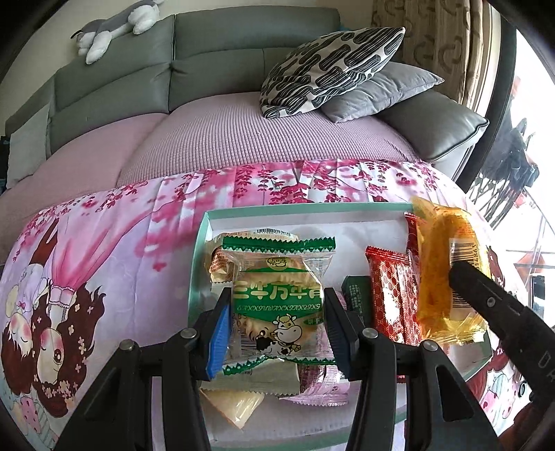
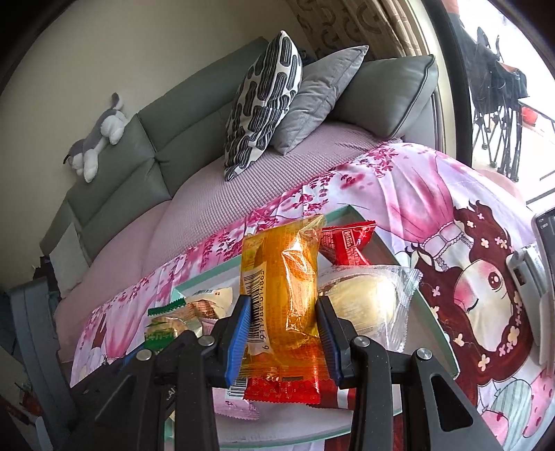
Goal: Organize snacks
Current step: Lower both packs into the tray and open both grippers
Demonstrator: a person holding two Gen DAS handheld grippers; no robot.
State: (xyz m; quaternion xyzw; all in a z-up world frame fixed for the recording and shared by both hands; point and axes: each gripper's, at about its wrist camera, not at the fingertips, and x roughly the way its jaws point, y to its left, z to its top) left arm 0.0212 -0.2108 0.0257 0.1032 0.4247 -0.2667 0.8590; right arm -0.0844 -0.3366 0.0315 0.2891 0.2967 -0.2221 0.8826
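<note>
My left gripper [image 1: 275,324] is shut on a green-and-clear biscuit packet with a cartoon cow [image 1: 277,298], held above the left side of a shallow teal-rimmed box [image 1: 305,210]. My right gripper [image 2: 282,334] is shut on an orange-yellow snack packet [image 2: 281,277], which also shows in the left wrist view as the orange packet [image 1: 442,274] over the box's right side. In the box lie red patterned packets [image 1: 390,288], a dark green packet [image 1: 357,293], a pale packet [image 1: 236,404] and a clear-wrapped bun [image 2: 364,301].
The box rests on a pink floral cloth with cartoon figures [image 1: 104,243] spread over a table. Behind it is a grey sofa [image 1: 208,45] with a mauve cover, two cushions [image 1: 329,69] and a plush toy [image 1: 114,24]. A grey device [image 2: 530,267] lies at the right edge.
</note>
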